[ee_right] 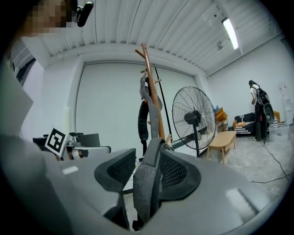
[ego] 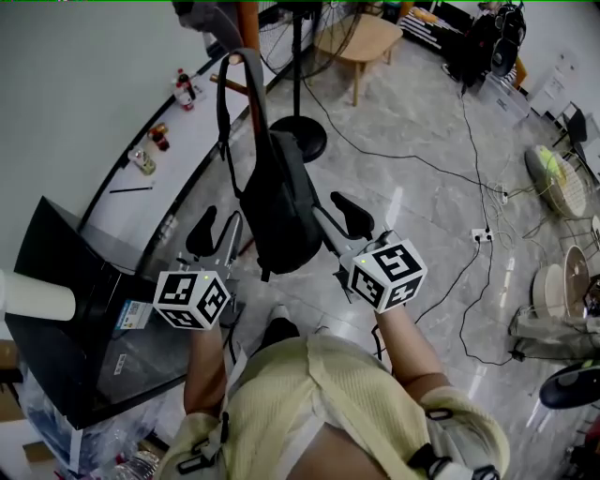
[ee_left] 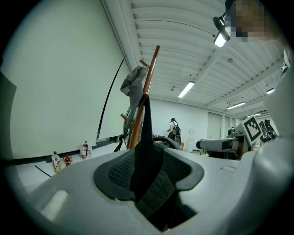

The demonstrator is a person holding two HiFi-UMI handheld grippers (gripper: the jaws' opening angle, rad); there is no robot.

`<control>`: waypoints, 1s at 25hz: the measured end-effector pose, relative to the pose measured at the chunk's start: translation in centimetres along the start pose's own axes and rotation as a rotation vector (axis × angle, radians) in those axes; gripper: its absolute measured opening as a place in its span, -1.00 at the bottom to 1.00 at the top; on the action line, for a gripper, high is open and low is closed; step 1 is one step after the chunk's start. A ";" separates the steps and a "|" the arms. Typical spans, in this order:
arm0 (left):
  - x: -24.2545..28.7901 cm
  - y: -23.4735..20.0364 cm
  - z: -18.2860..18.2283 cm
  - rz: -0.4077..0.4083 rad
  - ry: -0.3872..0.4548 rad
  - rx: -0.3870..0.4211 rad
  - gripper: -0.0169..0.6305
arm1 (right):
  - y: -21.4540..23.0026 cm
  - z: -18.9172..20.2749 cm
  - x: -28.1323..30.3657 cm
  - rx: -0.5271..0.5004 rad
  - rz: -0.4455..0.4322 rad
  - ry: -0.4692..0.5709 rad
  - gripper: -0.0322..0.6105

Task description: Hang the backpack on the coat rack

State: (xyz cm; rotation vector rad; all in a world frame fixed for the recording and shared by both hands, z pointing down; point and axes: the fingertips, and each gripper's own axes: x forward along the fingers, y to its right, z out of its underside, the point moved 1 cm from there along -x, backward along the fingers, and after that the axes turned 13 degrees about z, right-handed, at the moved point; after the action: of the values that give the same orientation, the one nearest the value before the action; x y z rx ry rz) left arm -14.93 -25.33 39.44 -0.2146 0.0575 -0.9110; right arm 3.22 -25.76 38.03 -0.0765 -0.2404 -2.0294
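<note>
A dark backpack (ego: 281, 206) hangs along the brown coat rack pole (ego: 249, 28), and its long straps (ego: 228, 80) run up beside the pole. I cannot tell whether a strap sits on a peg. My left gripper (ego: 217, 230) is at the pack's left side, shut on a black strap (ee_left: 147, 133) that rises toward the rack (ee_left: 149, 78). My right gripper (ego: 336, 217) is at the pack's right side. Its pads (ee_right: 179, 172) close on a thick grey padded strap (ee_right: 148, 183). The rack (ee_right: 151, 92) stands straight ahead of it, with dark straps draped on it.
A grey cloth (ee_left: 133, 85) hangs from an upper peg. A standing fan (ee_right: 195, 117) is just right of the rack, its round base (ego: 300, 136) on the floor. Bottles (ego: 185, 89) stand on a white ledge, a black panel (ego: 66, 300) is at my left, and cables (ego: 469, 187) cross the floor.
</note>
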 end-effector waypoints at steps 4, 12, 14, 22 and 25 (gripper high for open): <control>-0.5 0.4 -0.9 0.001 0.015 0.014 -0.36 | 0.2 -0.7 -0.2 0.009 -0.003 0.024 -0.45; -0.4 1.1 -1.7 0.011 0.029 0.020 -0.36 | 0.8 -1.5 -0.5 0.023 0.001 0.046 -0.69; -0.3 1.3 -1.8 0.016 0.030 0.020 -0.36 | 0.9 -1.7 -0.6 0.019 0.010 0.050 -0.82; -0.1 1.5 -1.8 0.019 0.020 0.027 -0.36 | 1.6 -1.5 -1.0 0.002 0.033 0.036 -0.89; 0.0 1.4 -1.9 0.017 0.018 0.031 -0.36 | 1.9 -1.7 -0.9 0.010 0.037 0.036 -0.89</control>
State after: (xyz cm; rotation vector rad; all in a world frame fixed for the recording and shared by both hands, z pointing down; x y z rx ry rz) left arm -14.08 -24.79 37.31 -0.1769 0.0618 -0.8966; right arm 5.44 -26.17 36.52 -0.0378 -0.2252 -1.9911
